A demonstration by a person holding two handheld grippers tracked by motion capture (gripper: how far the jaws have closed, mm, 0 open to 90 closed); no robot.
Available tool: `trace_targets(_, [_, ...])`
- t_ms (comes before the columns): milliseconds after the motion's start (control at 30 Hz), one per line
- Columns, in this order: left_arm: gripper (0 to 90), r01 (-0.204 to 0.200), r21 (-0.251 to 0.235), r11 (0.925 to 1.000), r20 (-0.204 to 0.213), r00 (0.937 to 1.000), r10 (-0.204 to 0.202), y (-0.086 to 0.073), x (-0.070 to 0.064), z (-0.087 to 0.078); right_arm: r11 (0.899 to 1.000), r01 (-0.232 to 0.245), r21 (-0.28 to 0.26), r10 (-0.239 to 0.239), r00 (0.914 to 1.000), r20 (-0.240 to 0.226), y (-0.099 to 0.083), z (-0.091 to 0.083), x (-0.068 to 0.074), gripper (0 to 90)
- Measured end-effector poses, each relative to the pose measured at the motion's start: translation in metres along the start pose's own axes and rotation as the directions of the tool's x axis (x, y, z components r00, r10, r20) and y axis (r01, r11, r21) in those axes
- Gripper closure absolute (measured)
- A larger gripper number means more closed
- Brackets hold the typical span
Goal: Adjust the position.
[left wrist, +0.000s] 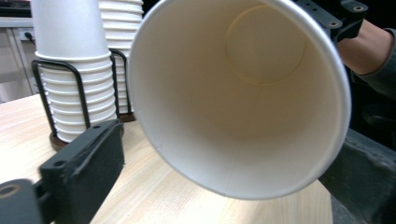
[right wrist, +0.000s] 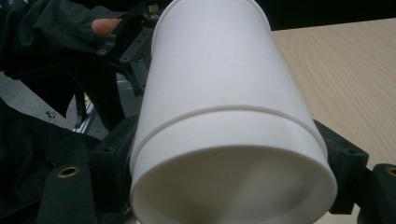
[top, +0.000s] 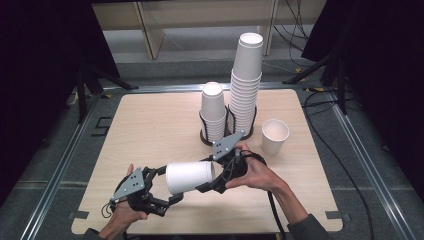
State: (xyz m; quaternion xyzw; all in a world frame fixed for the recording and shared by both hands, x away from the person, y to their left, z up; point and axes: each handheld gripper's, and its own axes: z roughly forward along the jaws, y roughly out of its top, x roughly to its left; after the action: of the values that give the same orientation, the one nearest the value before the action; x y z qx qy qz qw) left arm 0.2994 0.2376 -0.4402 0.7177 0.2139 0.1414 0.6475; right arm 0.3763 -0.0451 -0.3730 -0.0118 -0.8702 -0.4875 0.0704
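While the right tool [top: 207, 186] clamps the base end of a white paper cup [top: 190, 177], its two black jaws pressed against opposite sides of the wall as seen in the right gripper view, the cup hangs on its side above the near part of the wooden surface [top: 150, 125], well in front of the two racked cup stacks [top: 231, 107]. The cup's long axis runs roughly level from tool to tool: base toward the right tool, open mouth toward the left tool [top: 167, 192]. The left gripper view looks straight into that mouth [left wrist: 240, 93], with the left tool's jaws standing wide apart on either side of the rim and closed on nothing; whether either pad touches the rim cannot be told. Of the two, the left tool is the nearer to the rim, so any handover would likely turn on its jaws closing across the mouth end. A single upright cup [top: 275, 135] stands on the surface just right of the stacks.
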Motion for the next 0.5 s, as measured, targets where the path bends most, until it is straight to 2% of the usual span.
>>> trace_targets(233, [0.0, -0.029, 0.012, 0.9995, 0.014, 0.9995, 0.029, 0.0, -0.003, 0.001, 1.0, 0.009, 0.008, -0.008, 0.9997, -0.025, 0.0, 0.007, 0.001, 24.0])
trace_targets(333, [0.0, -0.032, 0.002, 0.9995, 0.025, 0.9992, 0.032, 0.0, -0.005, 0.003, 1.0, -0.003, 0.015, 0.004, 0.999, -0.045, 0.0, 0.012, 0.002, 24.0])
trace_targets(500, [3.2, -0.079, -0.015, 0.9967, 0.038, 0.9961, 0.08, -0.001, -0.007, 0.0, 1.0, 0.007, 0.014, -0.006, 0.9985, -0.055, 0.0, 0.017, 0.003, 23.9])
